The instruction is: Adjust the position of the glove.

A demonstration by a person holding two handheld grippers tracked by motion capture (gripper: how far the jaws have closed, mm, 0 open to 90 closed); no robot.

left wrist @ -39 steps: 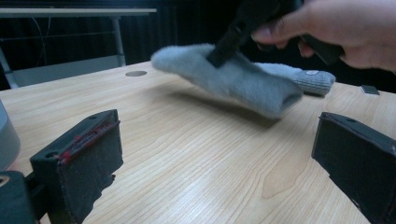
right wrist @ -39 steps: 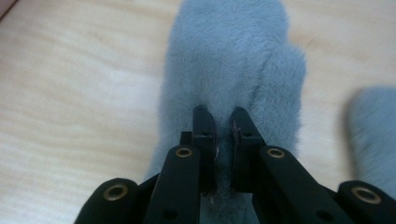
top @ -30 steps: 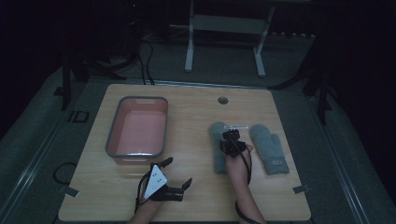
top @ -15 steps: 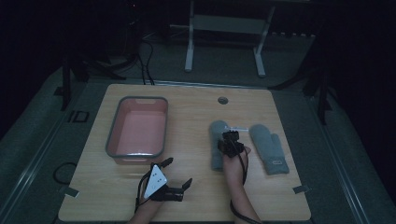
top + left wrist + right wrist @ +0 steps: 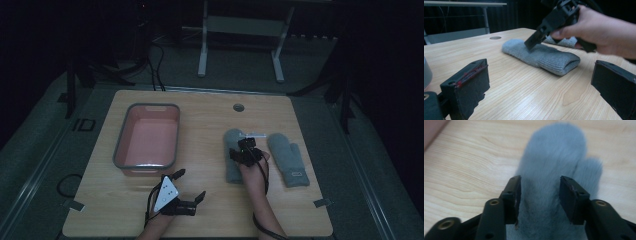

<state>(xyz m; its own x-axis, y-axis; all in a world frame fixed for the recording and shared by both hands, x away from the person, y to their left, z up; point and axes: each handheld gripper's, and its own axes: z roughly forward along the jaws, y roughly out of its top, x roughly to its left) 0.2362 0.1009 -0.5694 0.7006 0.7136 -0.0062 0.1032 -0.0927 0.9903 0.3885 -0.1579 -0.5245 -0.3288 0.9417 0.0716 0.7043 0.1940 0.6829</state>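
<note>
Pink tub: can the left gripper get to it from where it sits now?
Probably yes. The left gripper sits open on bare wood just in front of the pink tub, with nothing lying between them; the right gripper and both grey mittens are off to the other side.

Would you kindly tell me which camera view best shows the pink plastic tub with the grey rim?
The high view: the pink plastic tub with the grey rim appears whole from above. The left gripper view catches a grey sliver at its left edge; the right gripper view, a pinkish blur in its top-left corner.

Grey mittens (image 5: 287, 161), pink tub (image 5: 148, 140)
</note>
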